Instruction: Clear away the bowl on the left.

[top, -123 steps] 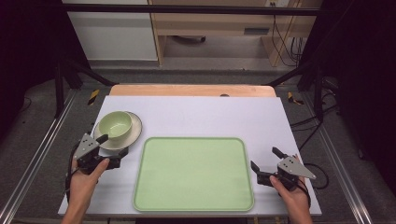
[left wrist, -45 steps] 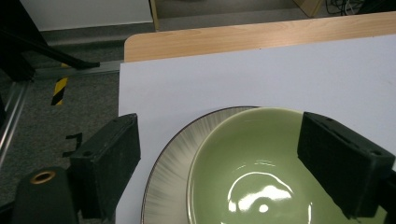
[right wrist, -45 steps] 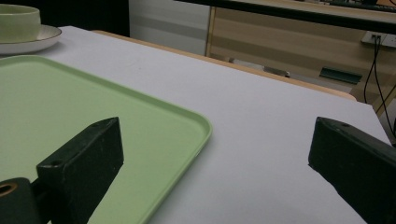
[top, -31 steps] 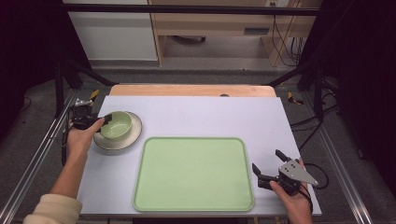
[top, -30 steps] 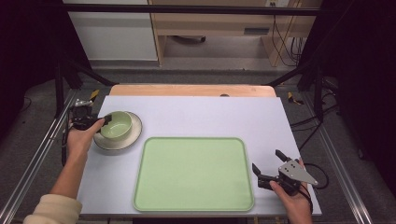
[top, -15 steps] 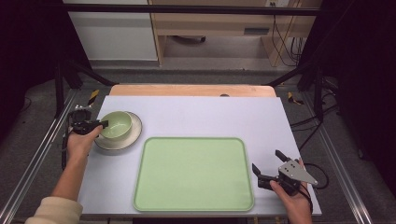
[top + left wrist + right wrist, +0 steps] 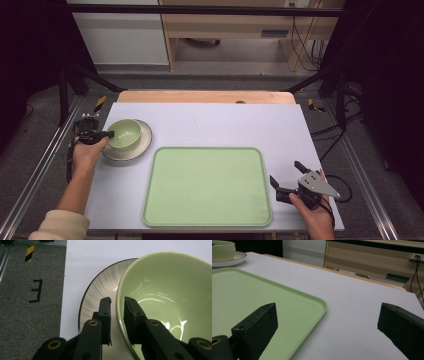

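While the left gripper has just been closing its jaws, they now straddle the near rim of the green bowl, one inside and one outside, narrowed until they pinch the wall. The bowl sits on a pale striped plate at the left side of the white table, just beyond the far left corner of the green tray.

To do this grip well, the pinch should be firm and set deep enough on the rim that the glazed wall cannot slip, and any lift should go straight up so the plate stays put underneath.

The right gripper rests near the tray's right edge, its jaws spread wide and holding nothing.
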